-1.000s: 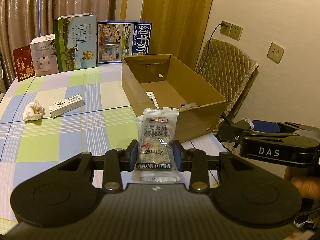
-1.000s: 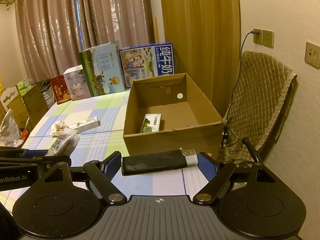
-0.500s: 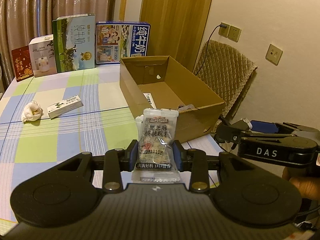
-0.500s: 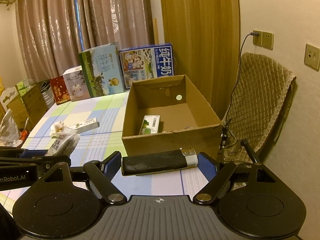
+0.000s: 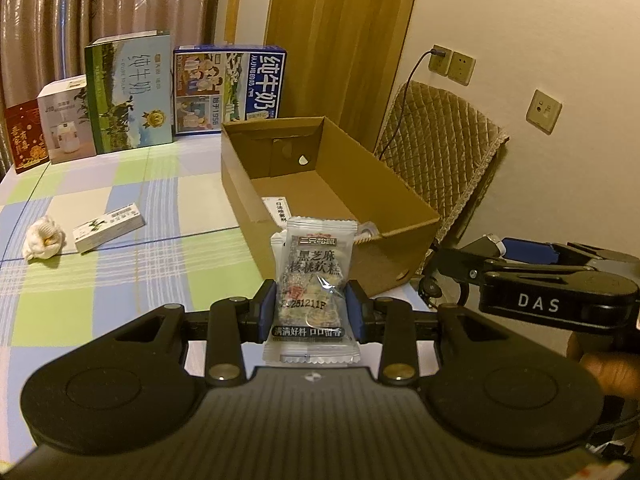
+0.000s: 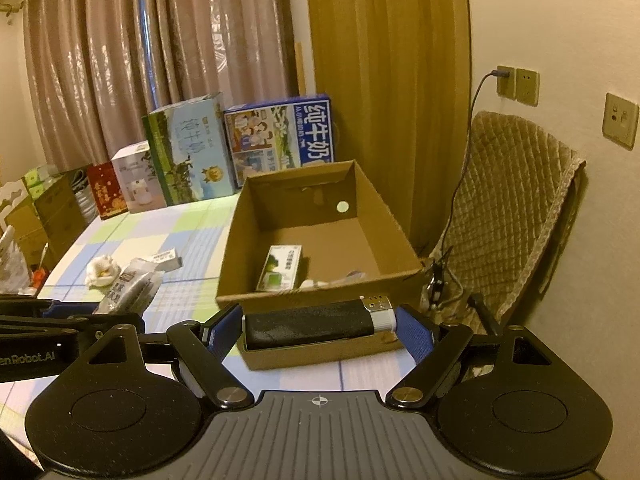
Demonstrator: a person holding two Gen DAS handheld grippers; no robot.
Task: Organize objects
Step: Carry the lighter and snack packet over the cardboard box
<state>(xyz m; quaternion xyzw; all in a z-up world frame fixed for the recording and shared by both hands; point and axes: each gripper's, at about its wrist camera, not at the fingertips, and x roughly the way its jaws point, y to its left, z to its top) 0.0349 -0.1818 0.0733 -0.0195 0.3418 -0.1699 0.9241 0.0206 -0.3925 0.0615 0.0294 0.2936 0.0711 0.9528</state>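
Cardboard box [image 6: 404,236], open-topped and standing near the table's right edge, lies straight ahead of both grippers as a person holds one in each hand. The right gripper [image 6: 320,322] is clamped end to end on a black lighter [image 6: 308,322], whose long axis runs crosswise, roughly parallel to the box's near wall, its silver cap toward the right finger. In the right wrist view the lighter overlaps that near wall, so the gripper appears close to the box but short of its opening. The left gripper [image 5: 311,312] is closed on the lower half of a snack packet [image 5: 316,280], which stands upright between the pads with its printed face to the camera. From the left wrist view the box [image 5: 416,216] sits ahead and a little to the right, its long axis running away from the camera.

Inside the box a small green-and-white carton [image 6: 280,268] already lies near the left wall, with some pale items, too small to identify, by the near wall. On the checked tablecloth [image 5: 100,292], well to the left, a white carton [image 5: 109,227] and a crumpled white wad [image 5: 42,237] remain outside. The right gripper looks the nearer to the opening; a forward reach over the near wall would likely put the lighter above the bare floor on the box's right side.
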